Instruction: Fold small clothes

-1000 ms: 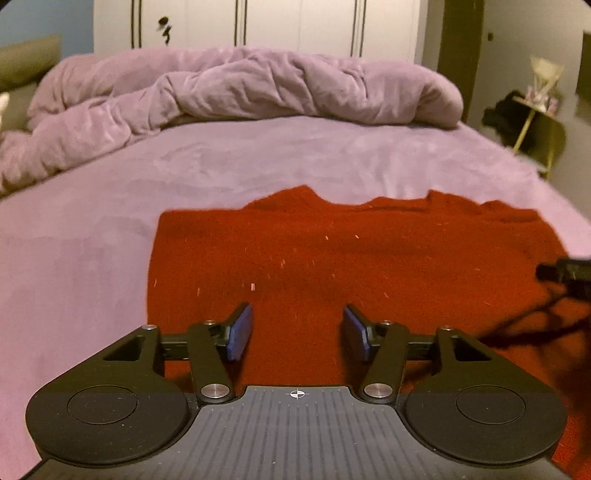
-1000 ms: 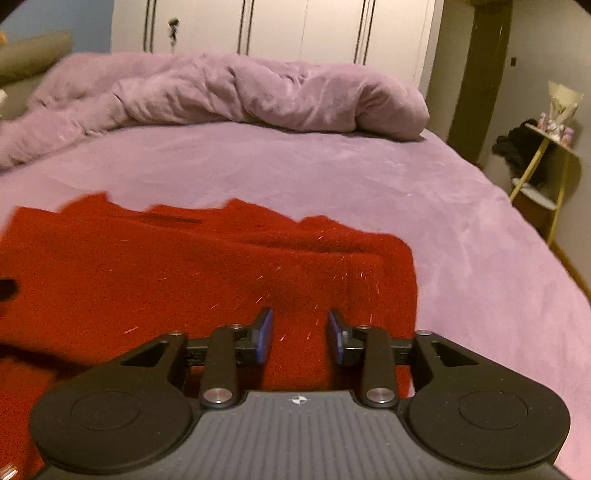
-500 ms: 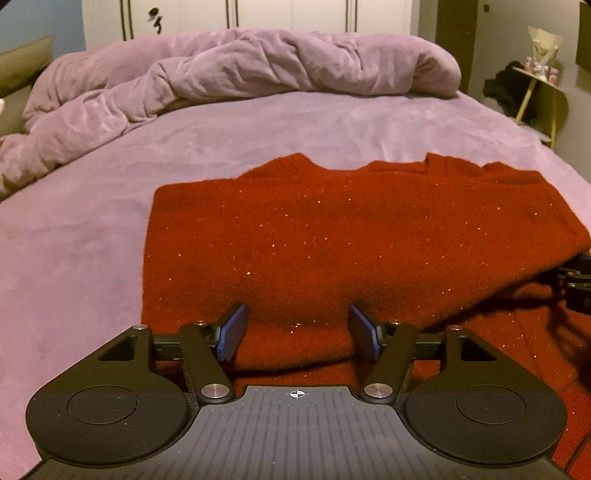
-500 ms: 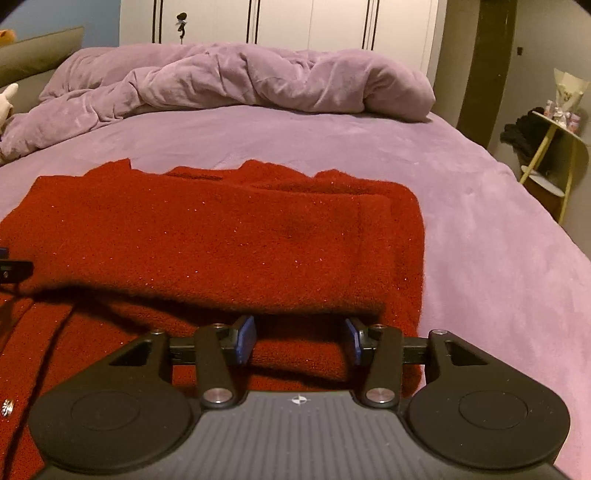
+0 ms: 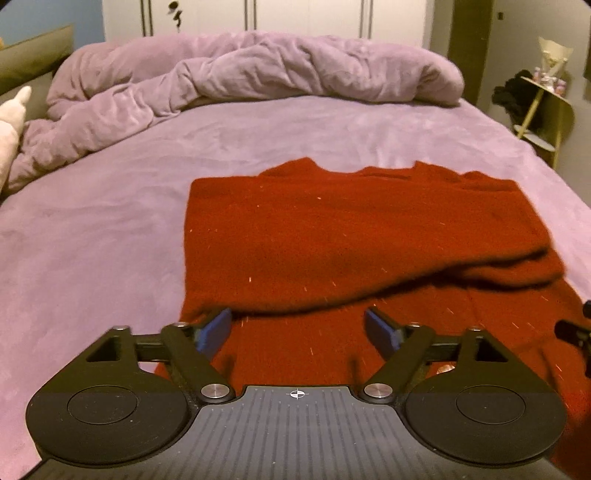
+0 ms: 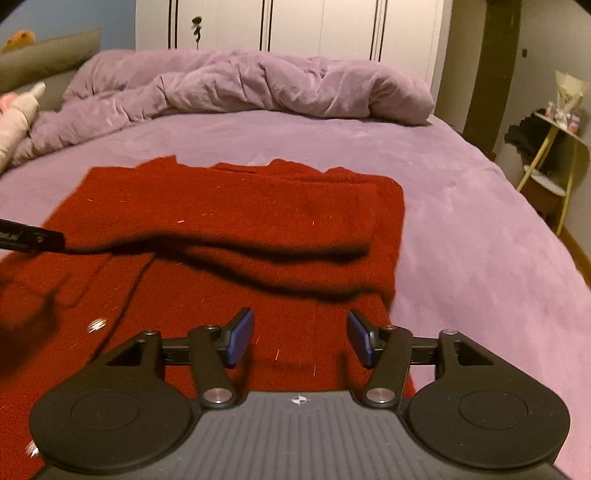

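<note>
A red knit garment (image 5: 351,240) lies on the purple bed (image 5: 92,240). Its far part is folded toward me, so a rolled fold edge (image 5: 369,291) crosses its width. It also shows in the right wrist view (image 6: 240,206), fold edge (image 6: 280,251) included. My left gripper (image 5: 299,326) is open and empty, just short of the fold edge near the garment's left side. My right gripper (image 6: 299,338) is open and empty over the garment's near right part. The left gripper's finger (image 6: 33,236) shows at the left edge of the right wrist view.
A bunched purple duvet (image 5: 240,81) lies across the far end of the bed. A white wardrobe (image 6: 295,26) stands behind it. A yellow side stand (image 5: 546,110) with dark cloth is at the right. A pale soft toy (image 5: 11,125) is at the left edge.
Both grippers have pulled back toward me and opened wider. The folded upper layer now rests on the lower part, with more of the lower layer showing in front.
</note>
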